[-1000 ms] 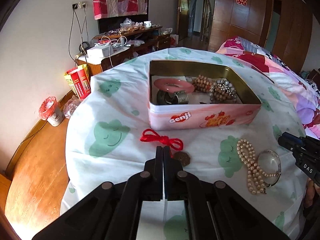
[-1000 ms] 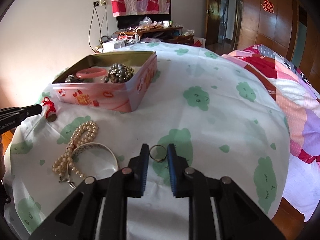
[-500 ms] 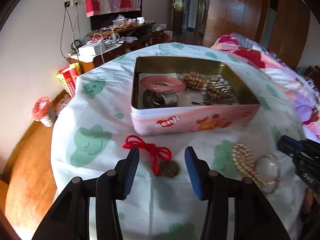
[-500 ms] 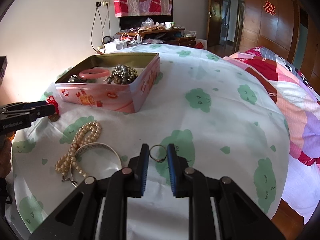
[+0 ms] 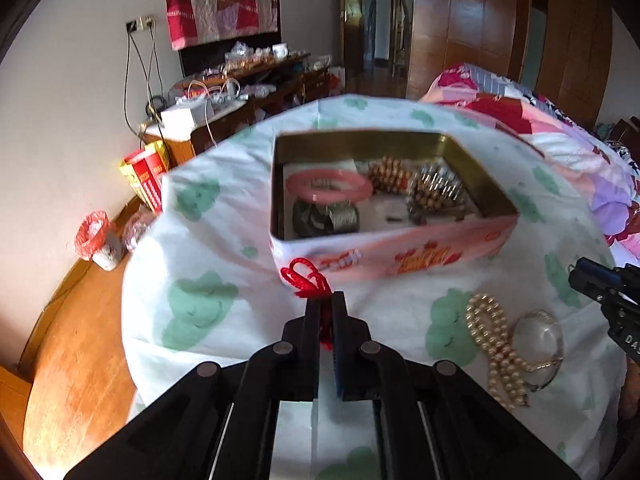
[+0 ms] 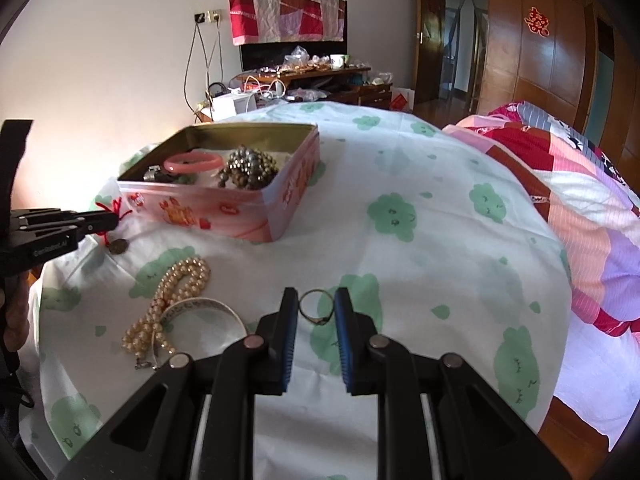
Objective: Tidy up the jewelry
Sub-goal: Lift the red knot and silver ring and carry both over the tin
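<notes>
A: What is your left claw (image 5: 326,300) doing right now?

B: Your left claw is pinching the red cord (image 5: 306,278), with its jaws closed tight on it. The loops are sticking out past the tips, and from the right wrist view the coin pendant (image 6: 118,246) is dangling from the cord just below the claw, touching or nearly touching the sheet (image 6: 420,216); I cannot tell which.

A: And your right claw (image 6: 316,312)?

B: Your right claw is gripping a thin ring (image 6: 316,307) between its blue pads, jaws narrowed on either side of it. The ring is standing upright between the tips, over the sheet.

A: What is lying nearest you on the bed?

B: The pearl necklace (image 6: 168,300) is lying bunched on the sheet, touching a clear bangle (image 6: 208,312) that is overlapping its near end. Both are sitting between your two claws.

A: And farther out?

B: The pink tin (image 6: 240,212) is sitting open just beyond the cord. Inside it a pink bangle (image 6: 193,161) is resting on a dark metal piece at the left, and bead bracelets (image 6: 250,168) are heaped to its right. Past the bed, a cluttered sideboard (image 6: 304,80) is standing against the wall.
</notes>
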The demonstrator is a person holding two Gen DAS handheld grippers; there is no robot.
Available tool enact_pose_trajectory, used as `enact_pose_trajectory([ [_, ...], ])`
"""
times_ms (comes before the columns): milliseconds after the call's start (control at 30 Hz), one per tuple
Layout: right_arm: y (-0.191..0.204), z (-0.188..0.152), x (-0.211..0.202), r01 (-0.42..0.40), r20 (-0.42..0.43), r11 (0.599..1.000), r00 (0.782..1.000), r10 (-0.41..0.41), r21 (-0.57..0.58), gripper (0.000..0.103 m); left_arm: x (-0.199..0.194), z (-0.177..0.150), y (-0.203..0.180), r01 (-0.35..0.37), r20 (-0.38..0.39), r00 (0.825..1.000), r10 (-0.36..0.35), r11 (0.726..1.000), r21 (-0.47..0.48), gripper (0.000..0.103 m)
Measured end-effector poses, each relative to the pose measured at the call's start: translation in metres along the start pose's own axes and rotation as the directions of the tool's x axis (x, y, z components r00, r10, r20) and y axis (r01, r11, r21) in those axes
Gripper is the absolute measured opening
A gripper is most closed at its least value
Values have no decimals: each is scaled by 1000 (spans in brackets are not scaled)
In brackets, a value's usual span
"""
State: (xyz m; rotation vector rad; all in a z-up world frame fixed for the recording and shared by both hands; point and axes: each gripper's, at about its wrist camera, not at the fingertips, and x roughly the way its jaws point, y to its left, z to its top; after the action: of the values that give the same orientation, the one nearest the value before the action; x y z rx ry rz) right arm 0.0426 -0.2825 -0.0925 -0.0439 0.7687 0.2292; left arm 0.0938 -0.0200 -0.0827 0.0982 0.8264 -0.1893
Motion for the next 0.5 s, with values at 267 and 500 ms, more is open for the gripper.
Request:
enact_pose_trajectory([
  [267,0,9,-8,6,21,1000,1000,-6,-8,21,-35,24,-1,24,83,996,-25,1000,9,4],
  [500,6,30,-9,-11,48,999,999,13,-35,21,-47,56,0,1,139,990,-5,1000,27,4],
])
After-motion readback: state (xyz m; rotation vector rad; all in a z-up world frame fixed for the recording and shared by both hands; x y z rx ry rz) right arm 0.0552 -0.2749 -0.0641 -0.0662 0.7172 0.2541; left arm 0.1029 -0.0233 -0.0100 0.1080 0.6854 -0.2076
